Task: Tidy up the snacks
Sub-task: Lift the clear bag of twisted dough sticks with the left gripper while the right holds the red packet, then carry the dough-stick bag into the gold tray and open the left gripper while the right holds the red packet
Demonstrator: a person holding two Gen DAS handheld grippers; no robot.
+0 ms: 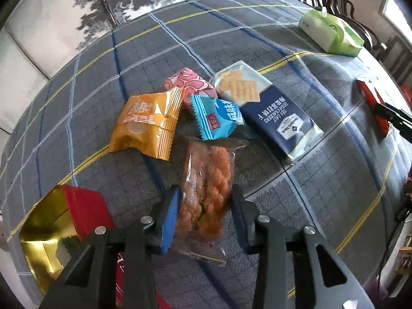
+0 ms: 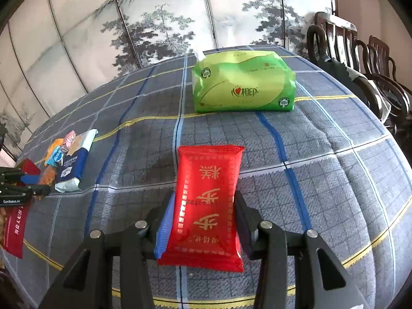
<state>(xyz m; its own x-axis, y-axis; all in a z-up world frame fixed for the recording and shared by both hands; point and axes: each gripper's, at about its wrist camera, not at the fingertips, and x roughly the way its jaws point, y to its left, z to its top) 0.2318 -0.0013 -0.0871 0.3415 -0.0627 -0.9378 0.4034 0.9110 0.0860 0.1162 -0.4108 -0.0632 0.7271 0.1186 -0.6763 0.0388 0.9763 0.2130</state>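
1. Clear plastic wraps the fried dough twist packet [image 1: 204,195], which stands between the fingers of the left gripper [image 1: 204,206]; both pads press its sides, so the grip is closed on it.
2. Its long axis runs straight away from the fingers, one sealed end low between them, the other toward the snack pile.
3. Just beyond the fingertips lie the other snacks on the plaid-clothed counter [image 1: 322,206]: an orange packet [image 1: 146,126] ahead and to the left, a blue packet [image 1: 219,121] straight ahead, a pink packet [image 1: 190,85] behind that.
4. A navy sea salt soda cracker pack [image 1: 267,110] lies ahead and to the right, its long axis slanting from far-left to near-right, touching the blue packet's edge.
5. A red box with gold lining [image 1: 61,219] sits close beside the left finger, its open side showing.
6. The right gripper [image 2: 204,221] has its fingers clamped on a red cake packet [image 2: 206,206], pads against both long edges.
7. That packet's long axis also points directly away from the fingers, its printed characters upside down in the right wrist view.
8. Well beyond those fingertips a green tissue pack [image 2: 243,85] lies crosswise on the counter, a tissue poking up at its left end.
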